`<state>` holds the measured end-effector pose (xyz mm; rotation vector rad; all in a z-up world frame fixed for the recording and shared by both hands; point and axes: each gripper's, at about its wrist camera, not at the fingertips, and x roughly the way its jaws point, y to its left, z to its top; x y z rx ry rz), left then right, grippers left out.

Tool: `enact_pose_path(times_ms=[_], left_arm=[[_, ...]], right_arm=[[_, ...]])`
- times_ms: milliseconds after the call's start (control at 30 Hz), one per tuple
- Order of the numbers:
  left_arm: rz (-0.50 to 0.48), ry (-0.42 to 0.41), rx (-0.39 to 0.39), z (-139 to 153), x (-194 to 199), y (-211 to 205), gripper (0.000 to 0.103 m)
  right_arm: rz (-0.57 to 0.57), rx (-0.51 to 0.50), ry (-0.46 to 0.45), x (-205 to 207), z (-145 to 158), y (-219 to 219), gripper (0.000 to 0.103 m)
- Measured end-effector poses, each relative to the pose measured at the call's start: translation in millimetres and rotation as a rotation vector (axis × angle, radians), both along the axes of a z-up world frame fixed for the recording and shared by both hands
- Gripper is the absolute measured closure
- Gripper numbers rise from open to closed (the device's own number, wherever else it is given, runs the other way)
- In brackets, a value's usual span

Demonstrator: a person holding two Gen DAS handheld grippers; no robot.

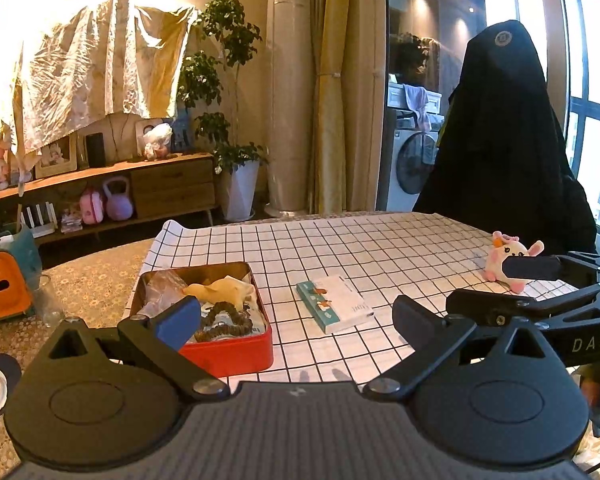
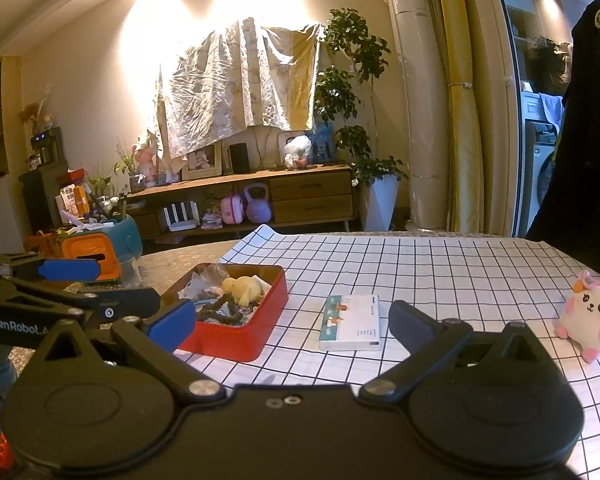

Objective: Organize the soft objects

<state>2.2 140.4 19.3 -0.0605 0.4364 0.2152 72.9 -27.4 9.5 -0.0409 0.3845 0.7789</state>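
Observation:
A red tin box stands on the checked cloth and holds a yellow soft toy, a dark beaded string and a plastic bag. A white and pink plush sits at the right of the cloth. My left gripper is open and empty, with its left finger by the box. My right gripper is open and empty, above the front of the cloth. The right gripper also shows at the right of the left wrist view, in front of the plush.
A small teal and white tissue pack lies between the box and the plush. A black-draped shape stands behind the table at the right. An orange and teal container and a glass stand left of the cloth.

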Motion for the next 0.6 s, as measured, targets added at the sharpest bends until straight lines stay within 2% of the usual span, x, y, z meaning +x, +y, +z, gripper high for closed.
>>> enact_pose_path(times_ms=[600], left_arm=[[-0.002, -0.002, -0.016, -0.7, 0.1, -2.4, 0.0]], right_arm=[[-0.023, -0.002, 0.014, -4.4, 0.2, -1.5, 0.0]])
